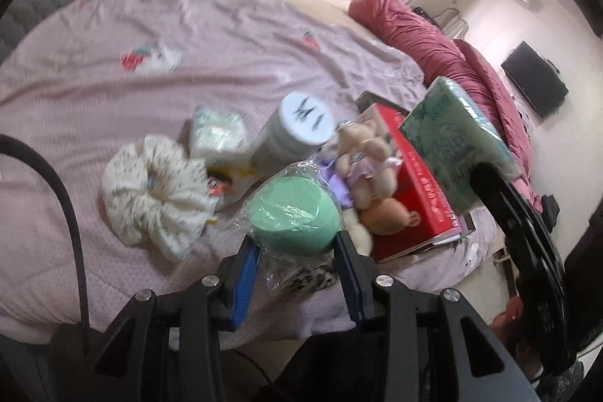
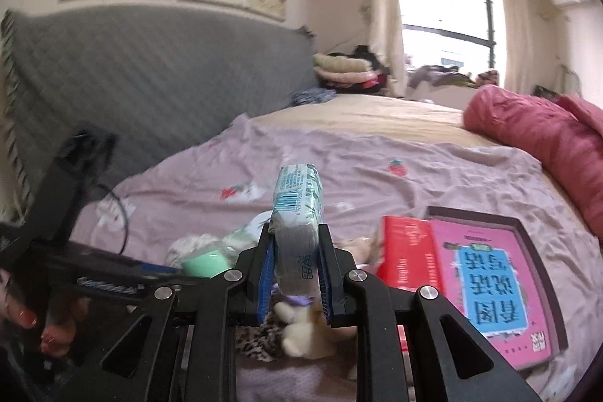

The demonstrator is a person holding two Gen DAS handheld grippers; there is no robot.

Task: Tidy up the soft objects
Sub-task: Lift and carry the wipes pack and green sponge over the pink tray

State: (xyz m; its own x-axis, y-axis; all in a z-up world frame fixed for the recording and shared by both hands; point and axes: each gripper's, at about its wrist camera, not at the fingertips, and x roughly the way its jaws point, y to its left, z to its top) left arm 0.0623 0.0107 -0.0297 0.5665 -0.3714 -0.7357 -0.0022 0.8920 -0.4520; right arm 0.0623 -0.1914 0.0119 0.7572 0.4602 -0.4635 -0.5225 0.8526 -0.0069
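My left gripper (image 1: 297, 243) is shut on a mint-green round soft thing in clear plastic wrap (image 1: 292, 215), held just above the pink bedspread (image 1: 226, 36). My right gripper (image 2: 296, 232) is shut on a green-and-white tissue pack (image 2: 297, 210), which stands upright between the blue pads. In the left wrist view that tissue pack (image 1: 452, 145) hangs over the red book. Beside the mint thing lies a beige plush toy in a purple dress (image 1: 365, 153). A white frilled fabric ring (image 1: 150, 191) lies to the left, and a leopard-print piece (image 1: 305, 279) sits under the left gripper.
A white jar (image 1: 294, 127) and a small white packet (image 1: 216, 134) stand behind the toys. A red book (image 2: 407, 251) and a pink picture book (image 2: 490, 281) lie in a box lid at the right. A red duvet (image 2: 535, 138) is bunched along the far right, a grey headboard (image 2: 150, 78) to the left.
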